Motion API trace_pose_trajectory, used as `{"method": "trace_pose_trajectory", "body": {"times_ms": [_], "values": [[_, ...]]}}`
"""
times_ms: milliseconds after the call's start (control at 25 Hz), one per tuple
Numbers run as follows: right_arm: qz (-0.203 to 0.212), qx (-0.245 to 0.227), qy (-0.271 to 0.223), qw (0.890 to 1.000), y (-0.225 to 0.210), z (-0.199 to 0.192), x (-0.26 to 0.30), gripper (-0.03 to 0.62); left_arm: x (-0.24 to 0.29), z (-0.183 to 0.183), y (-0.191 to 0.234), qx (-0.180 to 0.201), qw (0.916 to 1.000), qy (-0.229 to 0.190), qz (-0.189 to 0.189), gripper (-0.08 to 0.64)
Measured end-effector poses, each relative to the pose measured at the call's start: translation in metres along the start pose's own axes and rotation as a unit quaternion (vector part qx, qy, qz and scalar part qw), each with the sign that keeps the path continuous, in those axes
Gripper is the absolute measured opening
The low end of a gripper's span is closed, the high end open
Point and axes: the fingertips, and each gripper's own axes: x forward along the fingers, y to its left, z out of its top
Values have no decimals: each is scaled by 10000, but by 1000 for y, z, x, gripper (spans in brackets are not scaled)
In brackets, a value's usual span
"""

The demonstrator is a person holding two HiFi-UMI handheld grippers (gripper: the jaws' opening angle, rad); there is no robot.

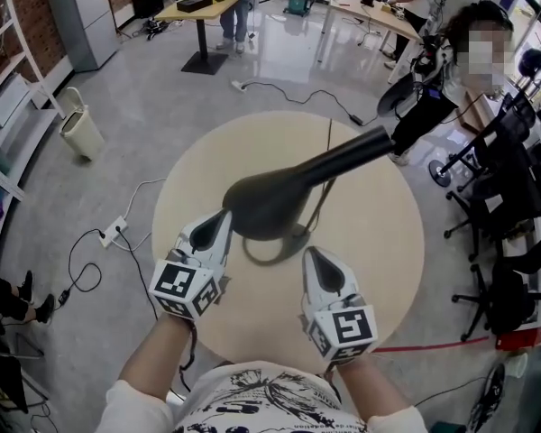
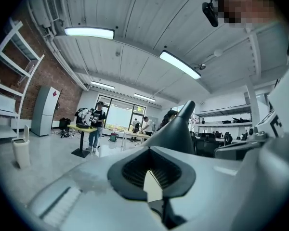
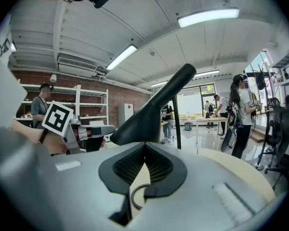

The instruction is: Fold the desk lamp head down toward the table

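A black desk lamp stands on the round beige table [image 1: 379, 242]. Its head [image 1: 269, 204] is raised above its ring base [image 1: 284, 244], and the arm [image 1: 356, 152] slants up to the right. My left gripper [image 1: 221, 225] is shut and empty, its tip right by the head's near-left edge. My right gripper [image 1: 314, 260] is also shut and empty, just right of the base and below the head. In the left gripper view the lamp head [image 2: 176, 131] rises beyond the closed jaws [image 2: 151, 176]. The right gripper view shows the head [image 3: 149, 112] above the closed jaws [image 3: 143, 171].
The lamp's cable [image 1: 329, 142] runs over the far table edge to the floor. A person [image 1: 433, 84] stands past the table at upper right, beside office chairs [image 1: 514, 206]. A bin [image 1: 79, 126] and power strip [image 1: 114, 231] sit on the floor at left.
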Motion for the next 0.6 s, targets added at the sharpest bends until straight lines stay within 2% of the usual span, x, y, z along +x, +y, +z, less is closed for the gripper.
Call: {"method": "trace_pose_trajectory", "body": {"times_ms": [600], "values": [[-215, 24, 99, 9997, -20, -6, -4, 9, 24, -37, -15, -287, 9985, 382, -258, 6]]}}
